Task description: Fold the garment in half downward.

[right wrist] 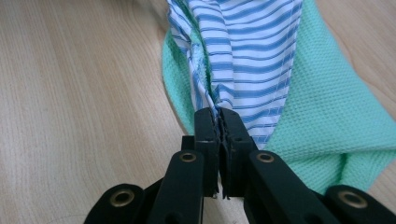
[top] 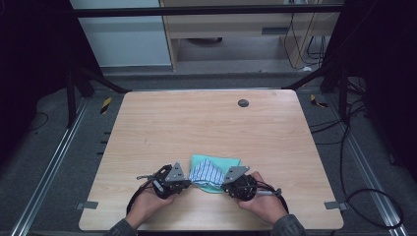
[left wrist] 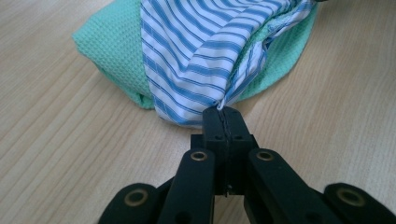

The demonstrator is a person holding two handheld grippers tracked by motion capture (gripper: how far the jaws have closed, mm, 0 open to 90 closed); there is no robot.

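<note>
A blue and white striped cloth (top: 206,172) lies on top of a green waffle-weave cloth (top: 222,162) near the table's front edge. My left gripper (top: 189,183) is at the bundle's left side, shut on a pinched corner of the striped cloth (left wrist: 201,51); its jaws (left wrist: 224,119) meet with the fabric caught between them. At the bundle's right side my right gripper (top: 222,187) is shut on another corner of the striped cloth (right wrist: 247,46), fabric bunching at the jaw tips (right wrist: 218,119). The green cloth (left wrist: 112,51) (right wrist: 322,116) spreads out beneath and beside the striped one.
The wooden table (top: 206,123) carries a small dark round disc (top: 243,103) near its far edge. Metal frame rails and cables run along the floor on both sides. A person's hands (top: 147,204) come in from the front edge.
</note>
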